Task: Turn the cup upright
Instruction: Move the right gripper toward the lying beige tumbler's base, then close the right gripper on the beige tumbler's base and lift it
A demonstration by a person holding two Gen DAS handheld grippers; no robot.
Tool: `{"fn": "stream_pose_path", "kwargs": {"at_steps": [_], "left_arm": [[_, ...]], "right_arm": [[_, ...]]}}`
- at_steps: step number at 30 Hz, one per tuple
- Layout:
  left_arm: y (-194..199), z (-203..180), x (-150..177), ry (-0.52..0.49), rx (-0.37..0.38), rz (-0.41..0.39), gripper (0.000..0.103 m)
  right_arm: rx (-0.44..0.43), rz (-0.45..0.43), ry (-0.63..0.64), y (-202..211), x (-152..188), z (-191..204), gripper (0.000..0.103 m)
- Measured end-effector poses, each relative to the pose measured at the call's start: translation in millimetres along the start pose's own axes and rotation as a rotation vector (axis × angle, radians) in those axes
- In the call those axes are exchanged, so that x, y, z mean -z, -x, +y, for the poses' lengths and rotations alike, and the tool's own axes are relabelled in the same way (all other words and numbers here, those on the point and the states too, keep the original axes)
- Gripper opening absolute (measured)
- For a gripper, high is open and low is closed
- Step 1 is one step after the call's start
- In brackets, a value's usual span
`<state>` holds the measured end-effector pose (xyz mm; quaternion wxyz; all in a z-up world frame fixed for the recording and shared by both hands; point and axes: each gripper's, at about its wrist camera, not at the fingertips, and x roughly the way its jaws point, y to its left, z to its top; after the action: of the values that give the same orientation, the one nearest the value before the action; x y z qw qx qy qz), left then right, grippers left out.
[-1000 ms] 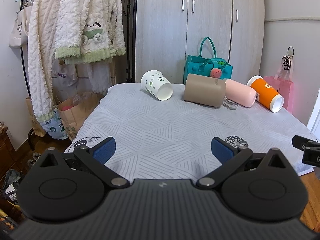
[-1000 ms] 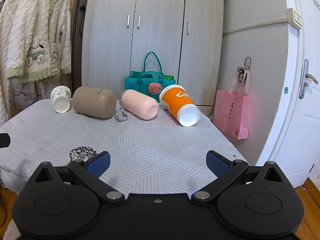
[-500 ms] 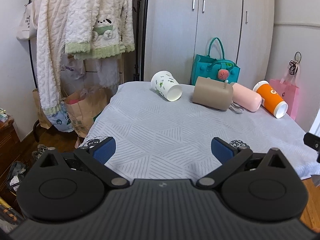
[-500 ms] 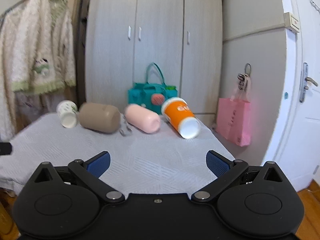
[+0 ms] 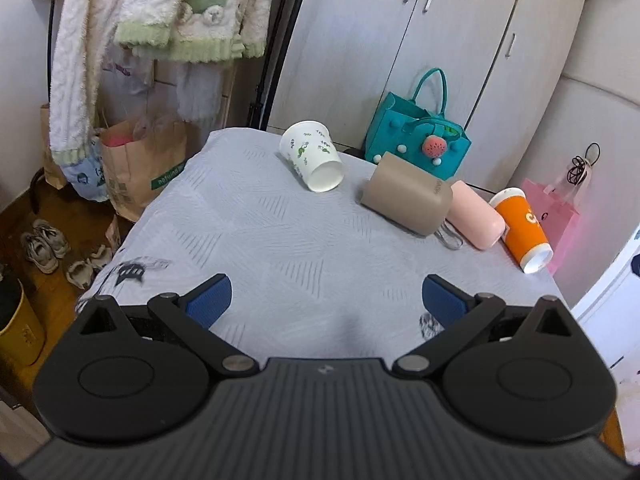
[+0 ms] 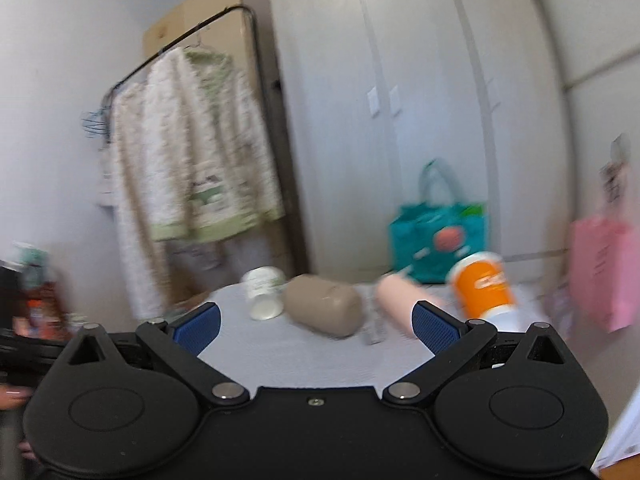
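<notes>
Several cups lie on their sides along the far edge of a grey patterned tabletop [image 5: 304, 248]: a white paper cup with green print [image 5: 312, 156], a tan cup [image 5: 406, 199], a pink cup [image 5: 474, 220] and an orange cup [image 5: 522, 236]. My left gripper [image 5: 326, 300] is open and empty above the near part of the table, well short of the cups. In the blurred right wrist view the same white cup [image 6: 264, 294], tan cup [image 6: 326, 310], pink cup [image 6: 396, 300] and orange cup [image 6: 484, 288] show. My right gripper [image 6: 316, 326] is open and empty, short of them.
A teal tote bag [image 5: 420, 140] stands behind the cups against the wardrobe [image 5: 440, 40]. A pink bag [image 5: 556, 216] hangs at the right. A rack of fleece clothes [image 5: 168, 12], paper bags [image 5: 136, 168] and shoes [image 5: 44, 244] are left of the table.
The left gripper has risen and tilted down over the table. The right gripper has swung left and pulled back, blurring its view. Both stay open; the cups have not moved.
</notes>
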<state>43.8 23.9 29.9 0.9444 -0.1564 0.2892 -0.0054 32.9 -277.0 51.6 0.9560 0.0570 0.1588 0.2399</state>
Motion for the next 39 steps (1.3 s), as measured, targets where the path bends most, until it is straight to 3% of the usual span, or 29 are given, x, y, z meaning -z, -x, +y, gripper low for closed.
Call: {"fn": "stream_pose_path", "kwargs": {"at_steps": [3, 6, 11, 16, 19, 26, 31, 39], "left_arm": [[-12.6, -5.6, -18.0, 0.019, 0.012, -0.003, 0.103], [-27.3, -10.0, -35.1, 0.044, 0.080, 0.025, 0.103], [-61.6, -23.2, -53.3, 0.061, 0.128, 0.082, 0.103], [-91.9, -24.8, -63.2, 0.108, 0.136, 0.115, 0.102], [-108.6, -25.3, -67.8, 0.114, 0.143, 0.138, 0.102], [-132.2, -29.2, -72.7, 0.115, 0.164, 0.178, 0.100], [-142.3, -23.2, -73.3, 0.078, 0.144, 0.168, 0.099], [-153.1, -3.7, -72.8, 0.102, 0.150, 0.182, 0.099]], "right_arm": [[-0.022, 0.067, 0.084, -18.4, -14.6, 3.8, 0.103], [-0.032, 0.159, 0.222, -49.1, -26.9, 11.1, 0.103], [-0.126, 0.289, 0.319, -90.0, -42.4, 11.0, 0.103], [-0.138, 0.300, 0.535, -122.7, -52.5, 22.8, 0.102], [-0.175, 0.355, 0.616, -148.4, -55.5, 26.2, 0.102], [-0.205, 0.463, 0.686, -198.7, -55.9, 22.8, 0.102], [-0.287, 0.449, 0.646, -224.9, -53.7, 1.6, 0.098], [-0.289, 0.532, 0.744, -270.8, -38.4, -0.5, 0.093]]}}
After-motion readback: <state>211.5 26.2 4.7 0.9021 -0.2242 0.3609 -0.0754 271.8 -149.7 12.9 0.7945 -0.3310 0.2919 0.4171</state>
